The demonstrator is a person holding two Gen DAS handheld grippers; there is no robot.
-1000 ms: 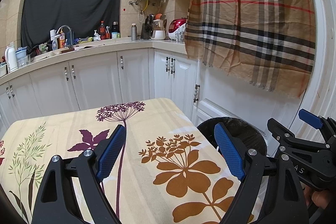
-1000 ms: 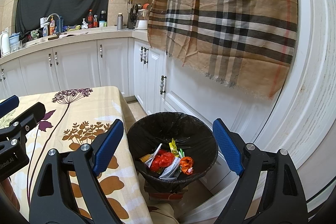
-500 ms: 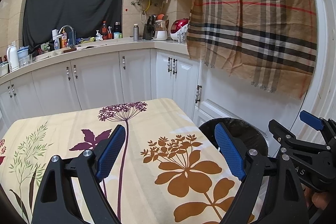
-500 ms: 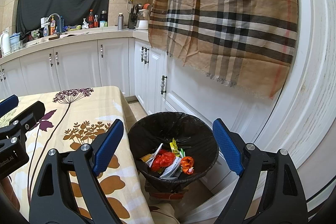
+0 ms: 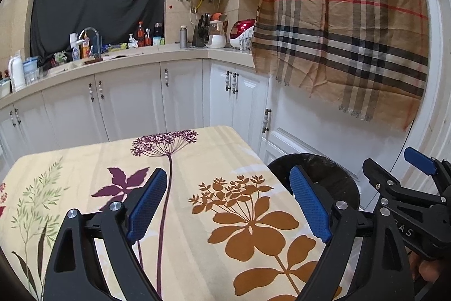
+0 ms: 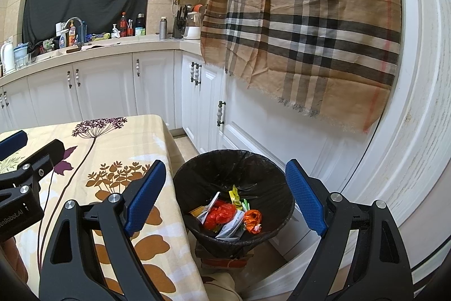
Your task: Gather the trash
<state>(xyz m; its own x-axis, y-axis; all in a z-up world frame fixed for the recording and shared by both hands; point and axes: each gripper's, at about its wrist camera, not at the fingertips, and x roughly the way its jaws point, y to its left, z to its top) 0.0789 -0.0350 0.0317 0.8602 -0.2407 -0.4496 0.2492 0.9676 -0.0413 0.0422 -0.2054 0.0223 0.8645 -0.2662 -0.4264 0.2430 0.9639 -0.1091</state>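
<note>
While the trash (image 6: pixel 228 216) sits at the bin (image 6: pixel 197 179) bottom, lower centre, both tools are empty — left gripper (image 5: pixel 228 202) jaws widening over the bare tablecloth (image 5: pixel 197 154), right gripper (image 6: pixel 225 199) spread wide above the bin. Likely finished — scan the table before stopping.

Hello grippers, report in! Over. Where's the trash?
Left gripper opening, nothing between fingers. Right gripper open, empty. Trash lies in the black bin beside the table. Nothing in the way.
</note>
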